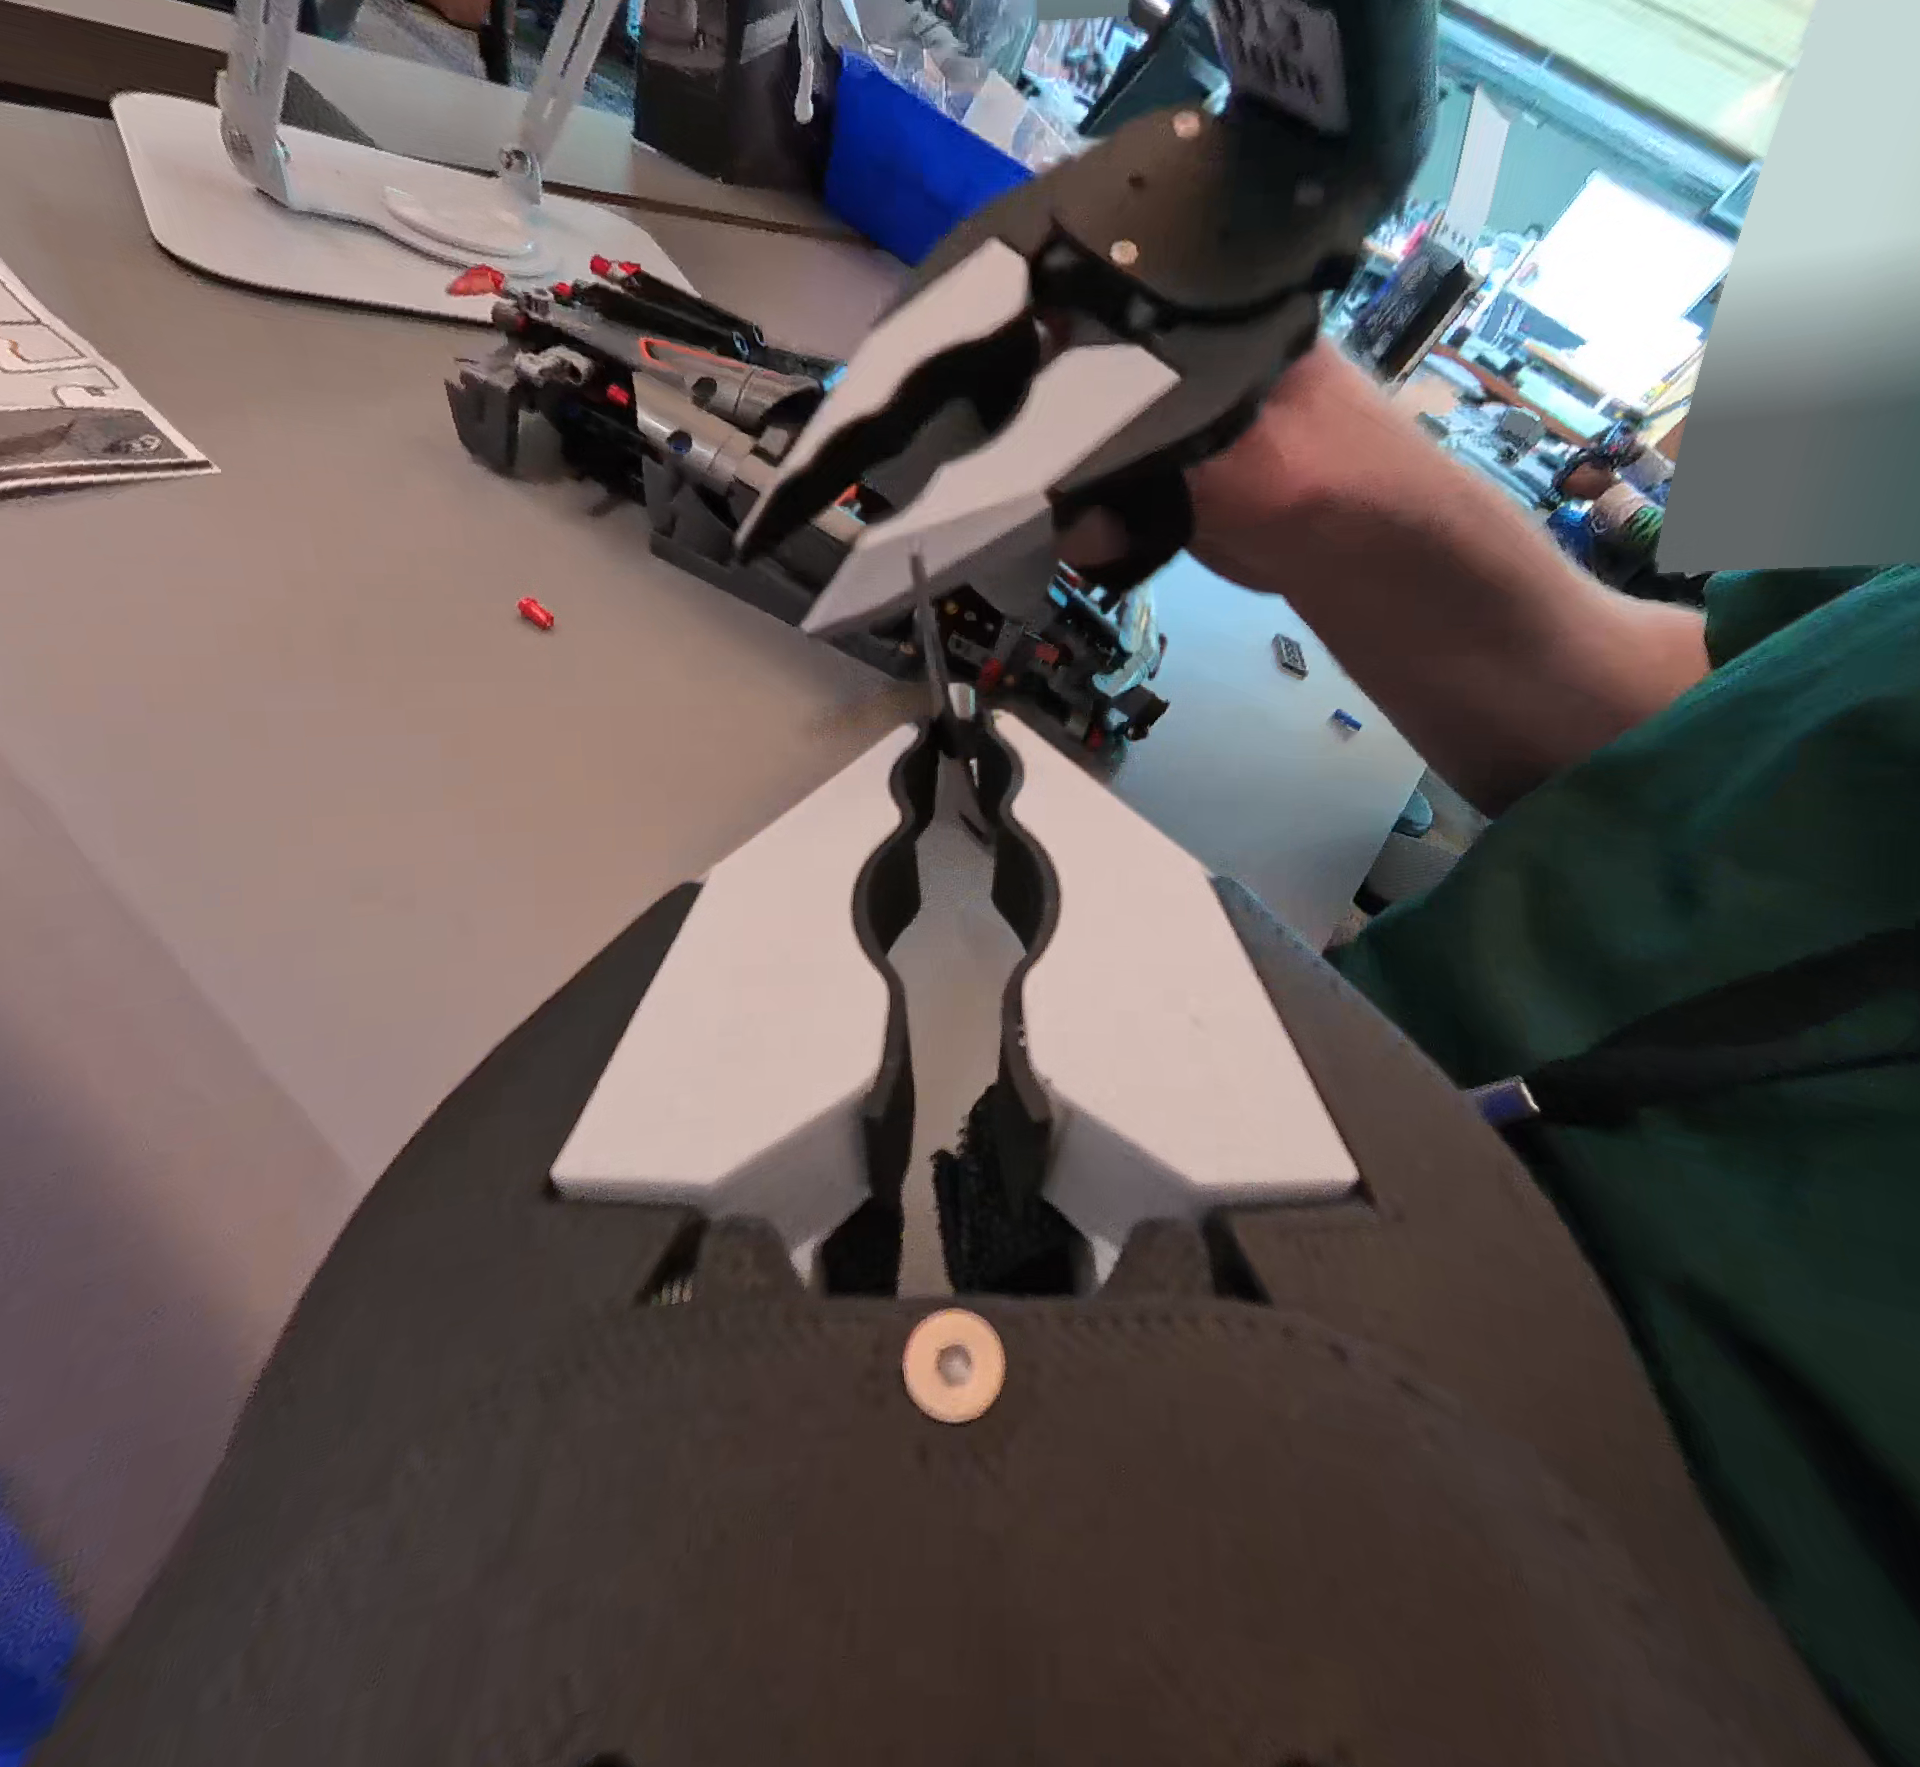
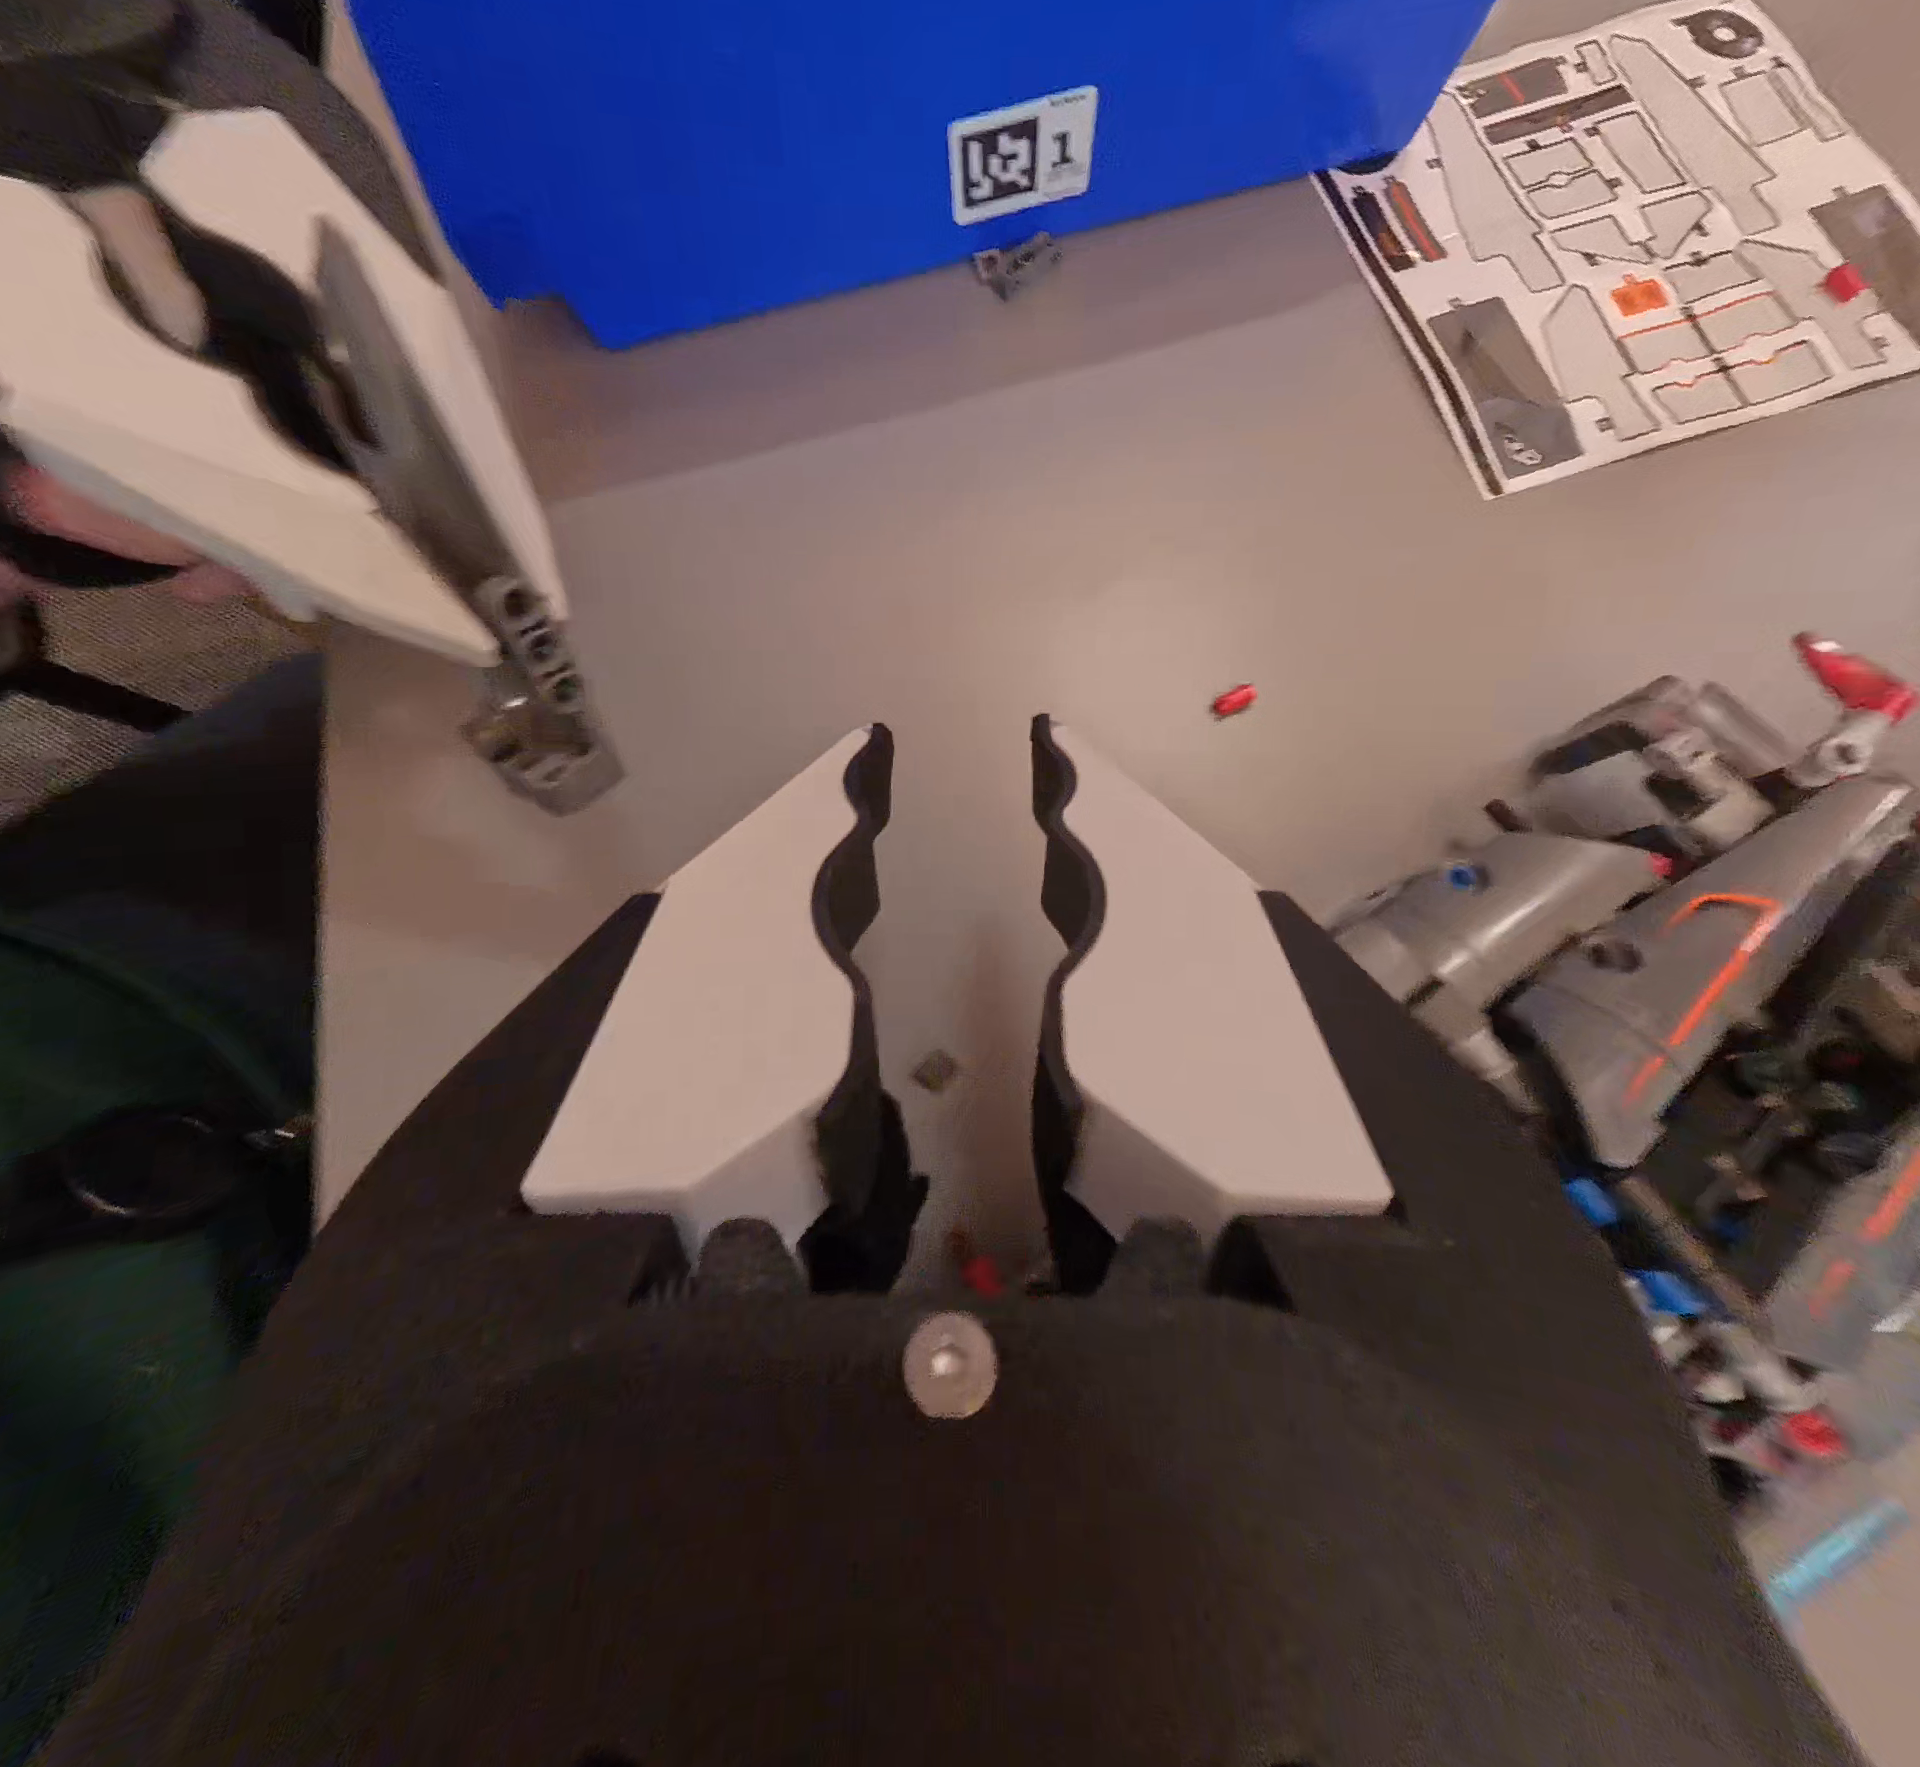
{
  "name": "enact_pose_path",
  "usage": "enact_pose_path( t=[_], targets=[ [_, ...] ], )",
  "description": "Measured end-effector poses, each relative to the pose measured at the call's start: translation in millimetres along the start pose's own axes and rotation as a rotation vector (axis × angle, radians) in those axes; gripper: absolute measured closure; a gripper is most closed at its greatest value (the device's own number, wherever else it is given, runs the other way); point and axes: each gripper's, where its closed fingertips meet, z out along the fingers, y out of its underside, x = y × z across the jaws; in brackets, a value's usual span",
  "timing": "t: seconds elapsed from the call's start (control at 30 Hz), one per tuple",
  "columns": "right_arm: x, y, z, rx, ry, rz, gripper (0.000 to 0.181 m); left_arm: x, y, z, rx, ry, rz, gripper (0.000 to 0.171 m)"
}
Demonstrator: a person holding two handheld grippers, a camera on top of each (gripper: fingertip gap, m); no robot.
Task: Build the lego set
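Observation:
My left gripper is shut on a flat grey lego panel, seen edge-on at its tips. In the right wrist view the left gripper holds this panel tilted, its holed end low over the grey table near the left edge. My right gripper is open and empty above the table, to the right of the panel. It also shows in the left wrist view, open, in front of the grey, black and orange lego model, which lies at the right in the right wrist view.
A blue bin stands at the back, a small grey piece before it. A sticker sheet lies at the back right. A red pin lies loose. A white stand base sits beyond the model. A person's arm reaches in. There is about 8 cm between the tips of the two grippers.

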Motion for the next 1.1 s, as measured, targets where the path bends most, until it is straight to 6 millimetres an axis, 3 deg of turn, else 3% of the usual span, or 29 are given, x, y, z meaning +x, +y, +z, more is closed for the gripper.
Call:
enact_pose_path(
  t=[0.13, 0.23, 0.33, 0.47, 0.8, 1.1],
  targets=[
    [28.7, 6.4, 10.4, -0.18, 0.009, -0.242, 0.163, 2.4, 7.6, 1.6, 0.001, 0.035, -0.019, 0.166],
    [54.0, -3.0, 15.9, -0.293, 0.006, -0.581, 0.167, 0.8, 10.3, 2.3, 0.016, 0.067, -0.063, 0.166],
    [67.0, -5.3, 31.7, -0.373, -0.133, -0.791, 0.169, -0.1, 6.2, 0.1, 0.046, 0.079, -0.081, 0.166],
    [79.4, 15.6, 47.9, -0.509, -0.313, -0.957, 0.168, -4.2, 2.2, -4.2, 0.086, 0.095, -0.132, 0.166],
    [73.7, 24.4, 61.1, -0.535, -0.521, -1.087, 0.175, -9.3, 4.4, -0.7, 0.066, 0.085, -0.167, 0.166],
    [72.4, 25.6, 60.1, -0.535, -0.525, -1.099, 0.178, -10.7, 6.0, 1.1, 0.053, 0.079, -0.176, 0.166]
  ],
)
